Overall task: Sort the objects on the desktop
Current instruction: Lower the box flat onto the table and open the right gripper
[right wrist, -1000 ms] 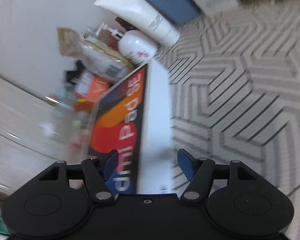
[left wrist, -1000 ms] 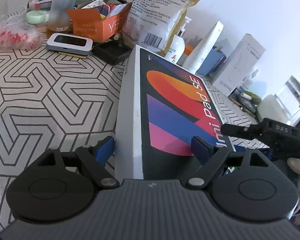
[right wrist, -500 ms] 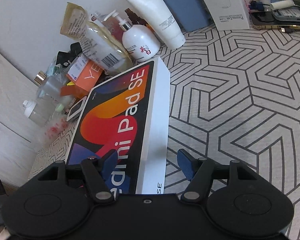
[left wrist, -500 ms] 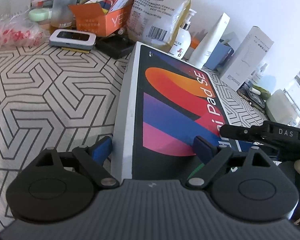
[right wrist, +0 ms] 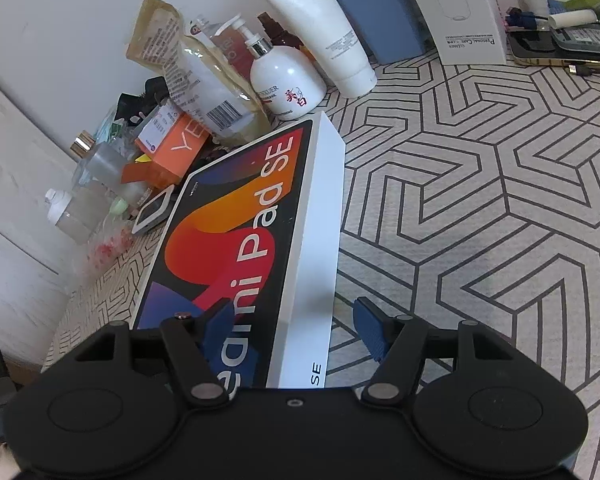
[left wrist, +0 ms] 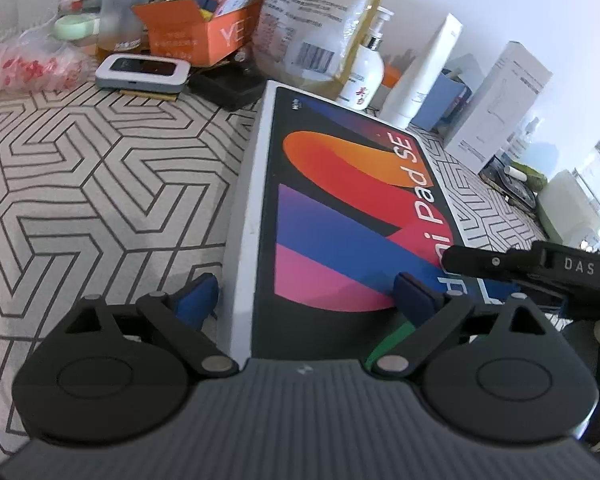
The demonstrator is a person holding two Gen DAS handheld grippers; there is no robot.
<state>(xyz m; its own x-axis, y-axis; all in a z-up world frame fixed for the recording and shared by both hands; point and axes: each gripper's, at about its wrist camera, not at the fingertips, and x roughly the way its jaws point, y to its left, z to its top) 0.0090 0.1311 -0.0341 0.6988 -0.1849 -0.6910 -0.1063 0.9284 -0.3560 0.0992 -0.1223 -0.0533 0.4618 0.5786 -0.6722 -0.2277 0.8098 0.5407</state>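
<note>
A flat tablet box (left wrist: 352, 216) with a colourful printed lid and white sides lies on the patterned tablecloth; it also shows in the right wrist view (right wrist: 260, 240). My left gripper (left wrist: 306, 298) is open and straddles the box's near left edge, one finger over the lid, one beside the white side. My right gripper (right wrist: 294, 326) is open and straddles the box's near right edge the same way. The right gripper's black finger (left wrist: 500, 262) shows over the lid in the left wrist view.
Clutter lines the wall: an orange carton (left wrist: 204, 32), a grey device (left wrist: 142, 72), a printed pouch (left wrist: 320, 20), a white pump bottle (right wrist: 286, 88), a white tube (right wrist: 320, 24), a blue holder (right wrist: 380, 28) and a white carton (right wrist: 460, 12).
Both grippers have shifted along with the box, and the right wrist view has steadied from a blurred tilt. The jaws stay open around the box edges.
</note>
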